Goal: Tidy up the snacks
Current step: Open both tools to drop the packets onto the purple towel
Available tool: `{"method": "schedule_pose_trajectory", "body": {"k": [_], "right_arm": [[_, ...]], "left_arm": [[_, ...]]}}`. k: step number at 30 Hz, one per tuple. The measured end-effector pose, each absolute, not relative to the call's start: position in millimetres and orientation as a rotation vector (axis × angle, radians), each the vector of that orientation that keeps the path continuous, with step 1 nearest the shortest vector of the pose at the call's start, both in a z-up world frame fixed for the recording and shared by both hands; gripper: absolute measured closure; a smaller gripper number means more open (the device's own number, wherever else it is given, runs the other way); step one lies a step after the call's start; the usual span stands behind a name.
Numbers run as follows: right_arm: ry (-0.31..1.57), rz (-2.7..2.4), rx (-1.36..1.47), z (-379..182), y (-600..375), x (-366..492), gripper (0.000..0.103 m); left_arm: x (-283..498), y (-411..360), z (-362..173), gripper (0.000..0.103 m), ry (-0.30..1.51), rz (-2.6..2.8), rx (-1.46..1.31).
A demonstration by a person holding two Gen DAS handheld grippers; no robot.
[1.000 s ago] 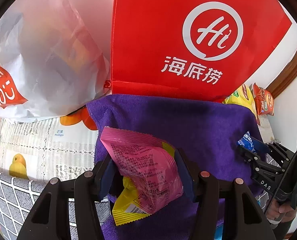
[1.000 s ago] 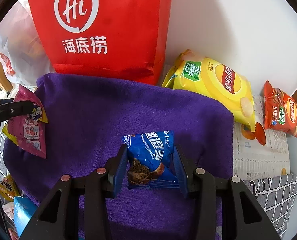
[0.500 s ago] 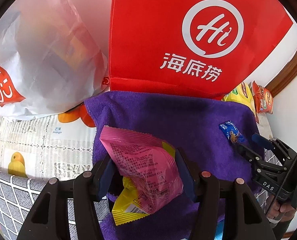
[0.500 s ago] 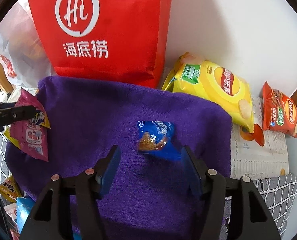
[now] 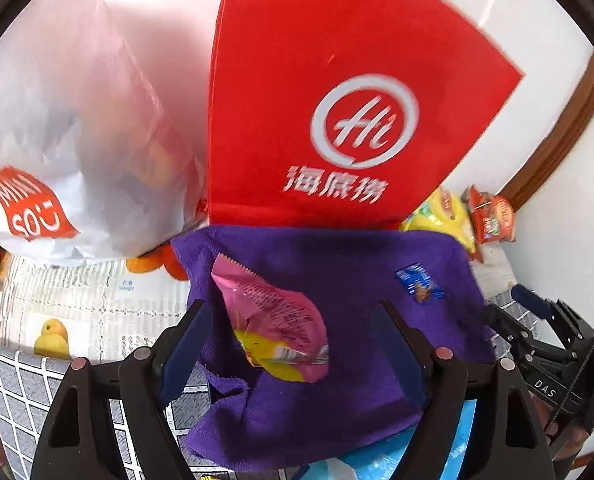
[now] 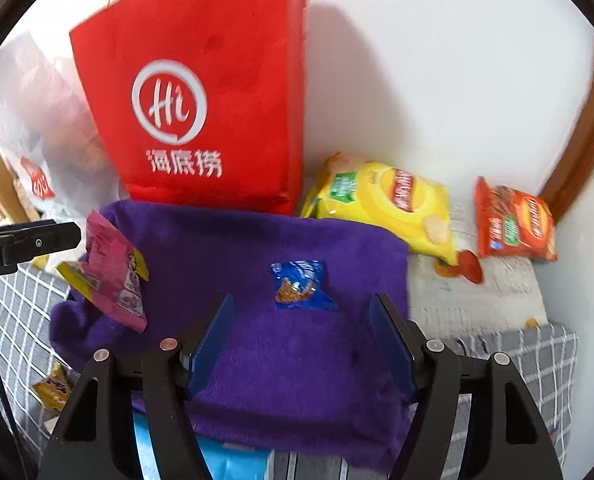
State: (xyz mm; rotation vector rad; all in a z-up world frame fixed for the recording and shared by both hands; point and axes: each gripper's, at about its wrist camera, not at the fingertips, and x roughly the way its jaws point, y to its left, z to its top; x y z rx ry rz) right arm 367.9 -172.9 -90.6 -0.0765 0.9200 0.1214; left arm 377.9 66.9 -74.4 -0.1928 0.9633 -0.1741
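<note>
Pink snack packet [image 5: 271, 322] lies on the purple towel [image 5: 337, 264], between the jaws of the left gripper [image 5: 293, 332] but nearer the left pad; neither pad touches it, clear gap on both sides. Left jaws stand wide and have just been opening, packet loose between them. In the right wrist view the same packet [image 6: 113, 276] sits at the towel's left edge, just ahead of the left gripper's tip. Blue snack packet [image 6: 301, 286] lies on the towel [image 6: 297, 360] just ahead of the right gripper [image 6: 301, 338], roughly centred on the gap, beyond the fingertips and touching neither pad. Right jaws stand apart and have just been opening, nothing between the pads but towel. Beyond both pairs of jaws: red bag [image 6: 209, 112] with white "Hi" logo, upright against the wall at the towel's far edge. Left of it, a white plastic bag [image 5: 77, 140]. Right of the right jaws, off the towel: 1 yellow chip bag [image 6: 385, 204], then 1 orange-red snack bag [image 6: 513, 222] further right, both near the wall. Small yellow packet [image 6: 53, 390] on the grey checked cloth [image 6: 537, 360], left of the right gripper's left finger.
</note>
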Motion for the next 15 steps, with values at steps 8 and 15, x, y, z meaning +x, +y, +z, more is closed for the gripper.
{"method": "schedule_pose_trajectory", "body": {"k": [8,15], "right_arm": [[0.874,0.063,-0.088,-61,-187,309,0.033],[0.924,0.125,-0.011,-61,-189,262,0.033]], "left_arm": [[333,69,-27,0.022,0.848,-0.213,-0.180],[279,75,-16,0.022,0.854,-0.163,-0.132]]}}
